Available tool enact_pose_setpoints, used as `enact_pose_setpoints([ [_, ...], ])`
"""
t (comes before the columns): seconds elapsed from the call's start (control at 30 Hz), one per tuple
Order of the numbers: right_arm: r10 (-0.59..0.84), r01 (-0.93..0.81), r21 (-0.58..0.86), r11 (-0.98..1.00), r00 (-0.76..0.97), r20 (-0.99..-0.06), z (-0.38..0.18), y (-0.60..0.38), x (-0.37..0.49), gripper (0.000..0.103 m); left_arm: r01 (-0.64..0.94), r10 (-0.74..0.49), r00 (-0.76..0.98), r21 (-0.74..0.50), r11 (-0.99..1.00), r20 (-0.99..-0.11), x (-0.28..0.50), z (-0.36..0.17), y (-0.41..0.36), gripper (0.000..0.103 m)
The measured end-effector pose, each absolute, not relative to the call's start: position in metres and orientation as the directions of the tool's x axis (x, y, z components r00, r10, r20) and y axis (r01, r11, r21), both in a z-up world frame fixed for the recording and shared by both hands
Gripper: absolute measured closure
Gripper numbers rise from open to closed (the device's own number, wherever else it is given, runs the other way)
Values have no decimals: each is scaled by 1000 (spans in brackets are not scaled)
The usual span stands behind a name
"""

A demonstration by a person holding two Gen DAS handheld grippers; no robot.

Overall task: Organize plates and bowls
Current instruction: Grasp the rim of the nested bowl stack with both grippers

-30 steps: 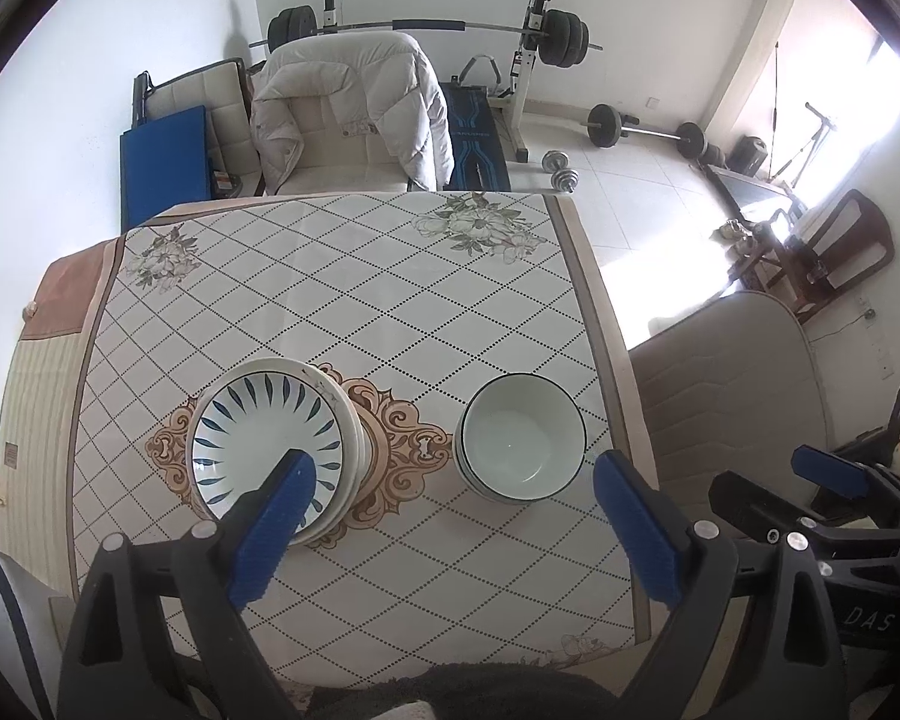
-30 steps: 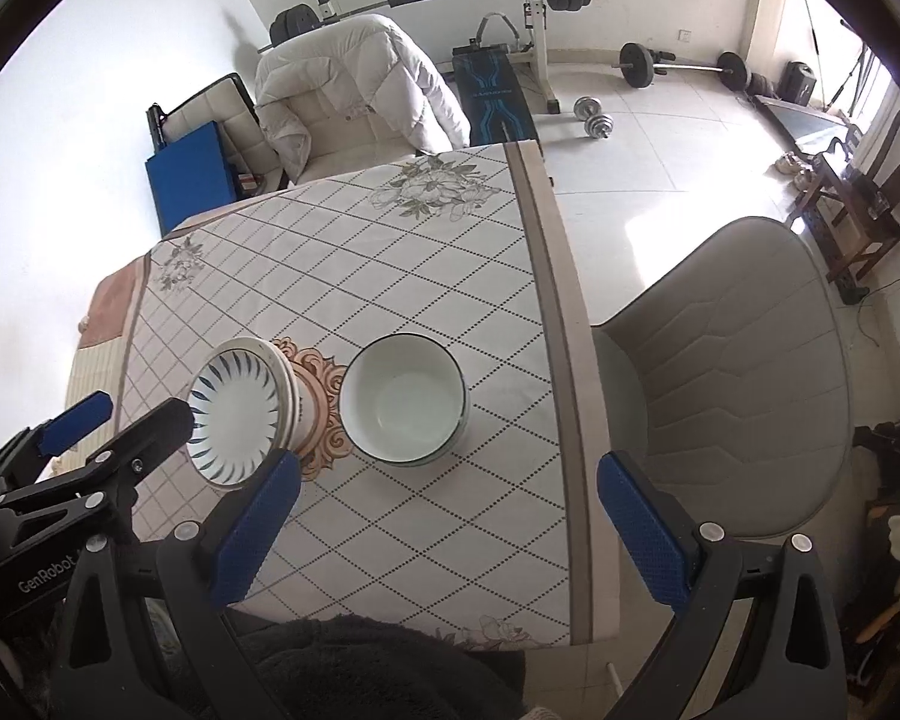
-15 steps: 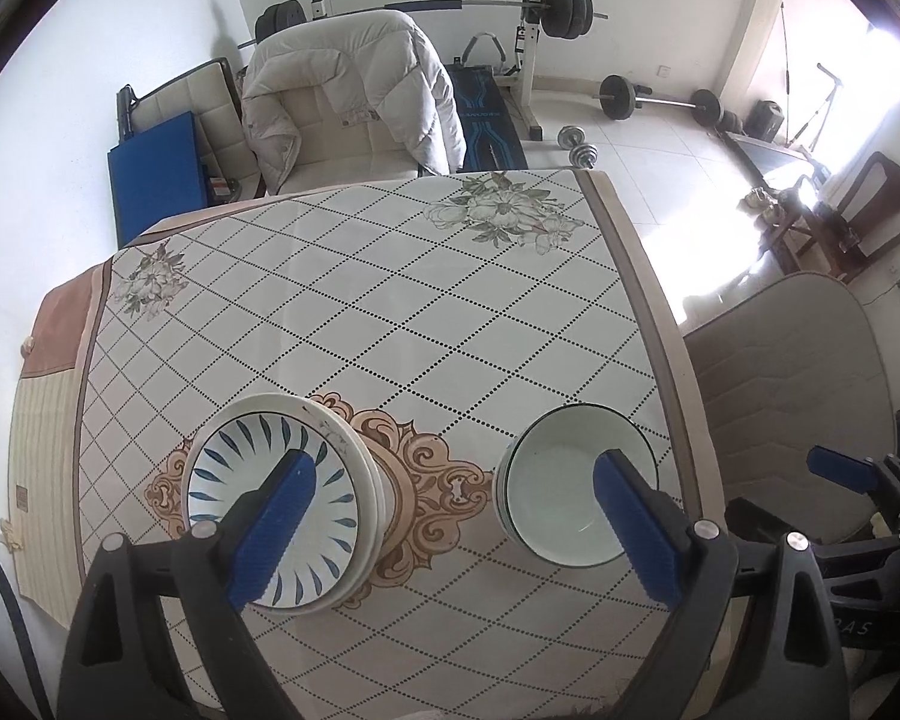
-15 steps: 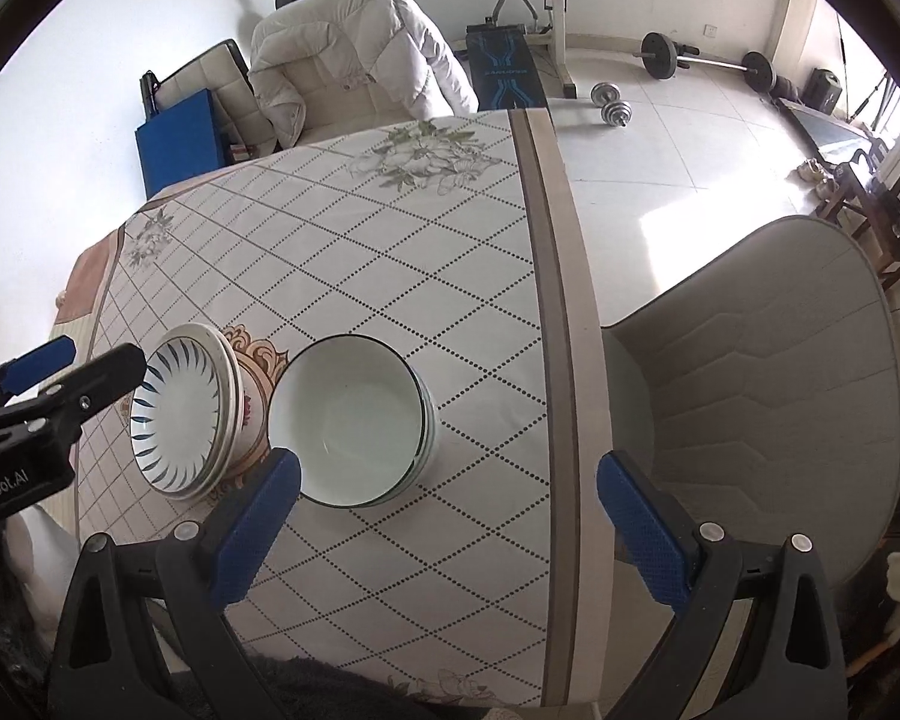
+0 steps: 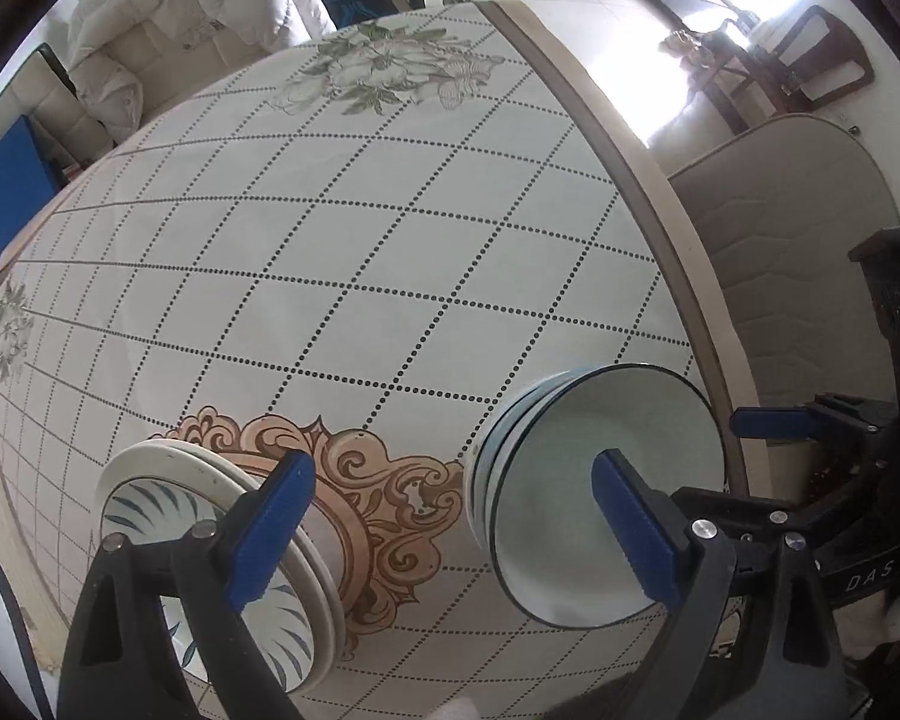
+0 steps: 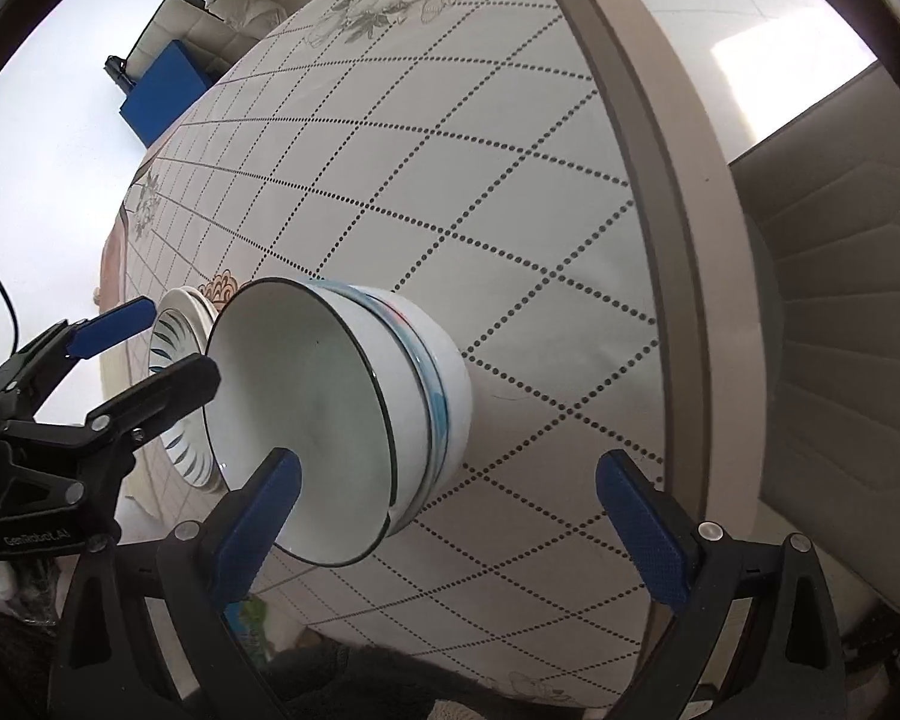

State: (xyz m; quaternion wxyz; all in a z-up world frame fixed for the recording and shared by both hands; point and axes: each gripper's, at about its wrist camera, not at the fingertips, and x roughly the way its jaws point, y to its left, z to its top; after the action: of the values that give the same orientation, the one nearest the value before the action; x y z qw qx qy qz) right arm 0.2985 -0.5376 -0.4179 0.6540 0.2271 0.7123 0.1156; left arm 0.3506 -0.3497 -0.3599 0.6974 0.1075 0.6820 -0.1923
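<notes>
A stack of white bowls [image 5: 606, 480] with thin dark rims stands near the table's right edge. A stack of plates [image 5: 150, 516] with blue petal marks lies left of it, on the brown ornament of the tablecloth. My left gripper [image 5: 450, 528] is open, low over the cloth between the two stacks, one finger over each. My right gripper [image 6: 450, 525] is open, its left finger in front of the bowls [image 6: 330, 414] and its right finger over bare cloth. The plates [image 6: 174, 336] show behind the left gripper [image 6: 165, 345]. Nothing is held.
The checked tablecloth [image 5: 390, 240] stretches away from both stacks. The table's right edge [image 6: 660, 180] runs close beside the bowls. A beige padded chair [image 6: 840, 300] stands just beyond it. A white jacket [image 5: 198, 18] drapes a far chair.
Both grippers have dropped toward the table and moved forward, so the bowls and plates look much larger. The bowls and plates have not moved. Both grippers stay open.
</notes>
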Motion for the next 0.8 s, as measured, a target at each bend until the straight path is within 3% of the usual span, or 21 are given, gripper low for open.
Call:
enact_pose_setpoints([
  [0.27,588,213,557,803,-128,-799,-466,-521,302,3,378,-222,-223,-294,878,-949,369,-406,-353,13],
  [0.5,543,205,507,837,-194,-817,-501,-509,312,1,412,-171,-332,-306,858,-928,368,-437,-371,13],
  [0.8,508,175,478,861,-265,-819,-508,-488,330,0,375,-227,-485,-436,818,-845,368,-462,-389,11],
])
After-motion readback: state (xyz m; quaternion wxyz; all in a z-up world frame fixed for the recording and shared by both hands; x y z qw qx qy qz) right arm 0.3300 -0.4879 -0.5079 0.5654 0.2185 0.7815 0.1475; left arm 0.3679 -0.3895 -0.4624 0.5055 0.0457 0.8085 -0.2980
